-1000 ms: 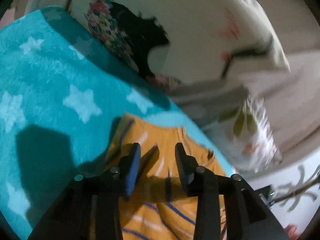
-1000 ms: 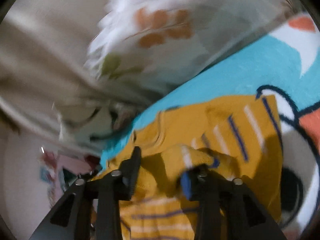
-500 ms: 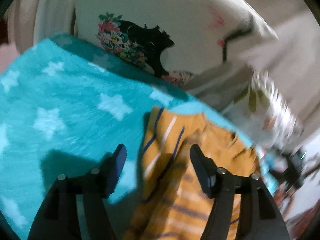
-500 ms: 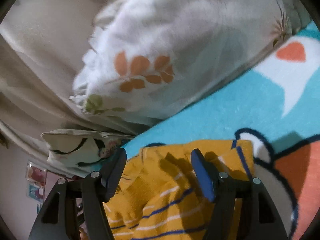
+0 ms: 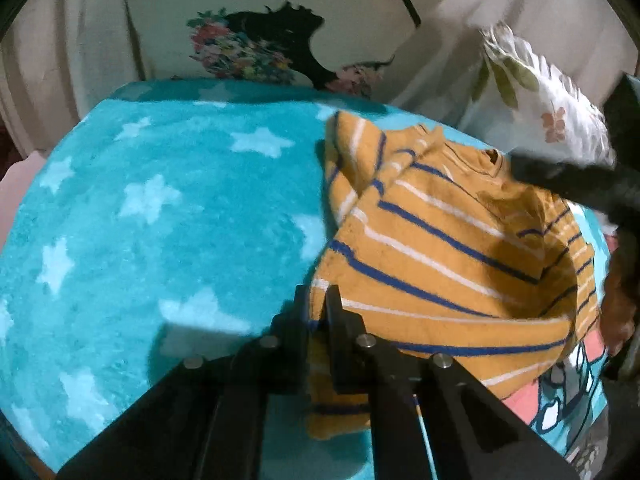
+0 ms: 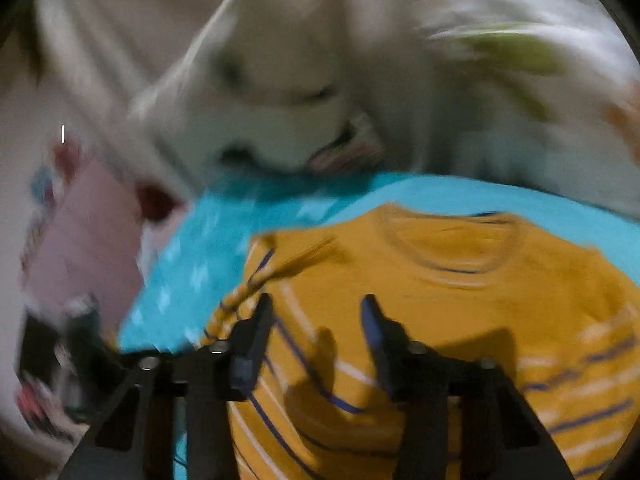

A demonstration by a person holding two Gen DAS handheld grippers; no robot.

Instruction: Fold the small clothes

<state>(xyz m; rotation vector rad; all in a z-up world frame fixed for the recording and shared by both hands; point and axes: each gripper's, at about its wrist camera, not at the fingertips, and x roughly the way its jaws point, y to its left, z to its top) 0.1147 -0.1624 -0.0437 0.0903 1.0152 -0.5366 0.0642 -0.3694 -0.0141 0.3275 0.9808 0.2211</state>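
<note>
A small mustard-yellow shirt (image 5: 452, 248) with blue and white stripes is spread, partly rumpled, on a teal fleece blanket (image 5: 168, 216) patterned with pale stars. In the left wrist view the shirt occupies the right half of the blanket, with one sleeve bunched toward the far edge and the neckline turned away from the camera. The left tongs (image 5: 318, 300) are clenched on the near left edge of the shirt: a fold of striped cloth is pinched between the two black fingers, and the hem hangs just beneath them. At the right border of that view a dark, blurred part of the other tool is seen above the shirt.

The right wrist view is heavily smeared by motion. The right tongs (image 6: 316, 316) are seen over the body of the shirt (image 6: 440, 300), below its round collar. Their jaws are closing, yet a clear gap is left between the fingers, and no cloth is pressed by the pads; only the flat fabric is seen through the gap.

Behind the blanket, a cream pillow (image 5: 256, 20) printed with a black silhouette and flowers is propped up, and a white pillow with a leaf print (image 5: 548, 92) is seen to its right.
</note>
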